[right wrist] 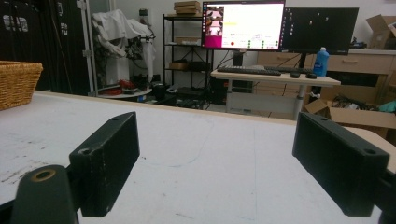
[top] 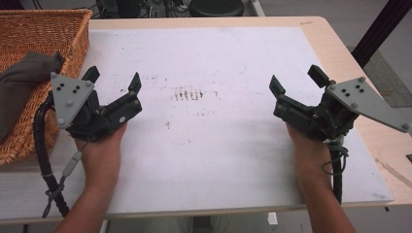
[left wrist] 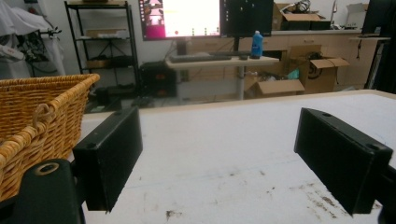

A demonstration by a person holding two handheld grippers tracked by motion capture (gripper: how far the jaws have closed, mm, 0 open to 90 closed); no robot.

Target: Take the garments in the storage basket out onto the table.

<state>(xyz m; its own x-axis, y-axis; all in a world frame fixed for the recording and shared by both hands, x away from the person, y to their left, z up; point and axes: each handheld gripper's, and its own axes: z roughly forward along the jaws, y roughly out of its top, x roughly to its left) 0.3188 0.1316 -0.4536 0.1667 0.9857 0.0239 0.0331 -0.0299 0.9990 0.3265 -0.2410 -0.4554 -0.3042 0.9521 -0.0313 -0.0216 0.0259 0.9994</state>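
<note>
at the far left of the white board [top: 204, 160] sits a wicker basket [top: 43, 29], and a grey cloth [top: 22, 80] lies inside it, draped toward the basket's near side. that cloth is the nearest thing to either hand, so the work looks to be at its very start: both hands wait, nothing picked up yet.

the left gripper [top: 112, 81] is held just right of the basket, over the board's left part, jaws spread wide with nothing between them; the left gripper view shows bare board between its jaws and the basket's rim [left wrist: 46, 93] close by. the next move, as i judge it, calls for this hand to swing left over the rim and drop onto the cloth.

a smudge of dark marks [top: 188, 93] stains the board's middle.

the right gripper [top: 294, 80] is held over the board's right part, well apart from the basket, jaws equally wide and empty.
</note>
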